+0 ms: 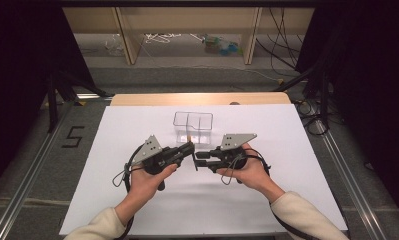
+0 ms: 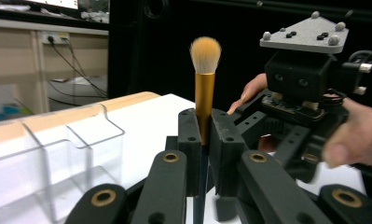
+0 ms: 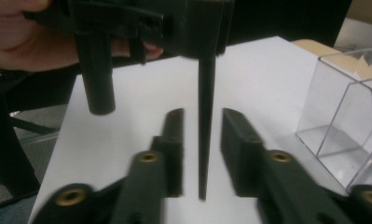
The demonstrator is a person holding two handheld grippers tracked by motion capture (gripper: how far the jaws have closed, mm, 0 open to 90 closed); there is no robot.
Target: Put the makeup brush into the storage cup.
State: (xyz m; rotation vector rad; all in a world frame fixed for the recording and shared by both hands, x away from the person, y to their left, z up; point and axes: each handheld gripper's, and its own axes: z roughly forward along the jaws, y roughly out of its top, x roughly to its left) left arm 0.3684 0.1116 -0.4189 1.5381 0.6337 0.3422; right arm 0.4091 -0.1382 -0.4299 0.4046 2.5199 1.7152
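Organizer (image 1: 193, 127) behind both tongs, mid-table (image 1: 112, 150)

We take this for a lab recording bay; black curtains (image 1: 17, 75) close in both sides; metal rails (image 1: 22, 180) run along the grey floor, which bears a taped numeral 5 (image 1: 73, 136); loose cables (image 1: 282, 45) trail under a plain wooden shelf (image 1: 187, 30); the table (image 1: 137, 210) carries a white sheet; wall sockets (image 2: 53, 37) sit behind.

An overhead camera looks forward and down on the clear organizer (image 1: 193, 126), while both gripper cameras sit close beside it, facing each other across a brush (image 2: 204, 88).
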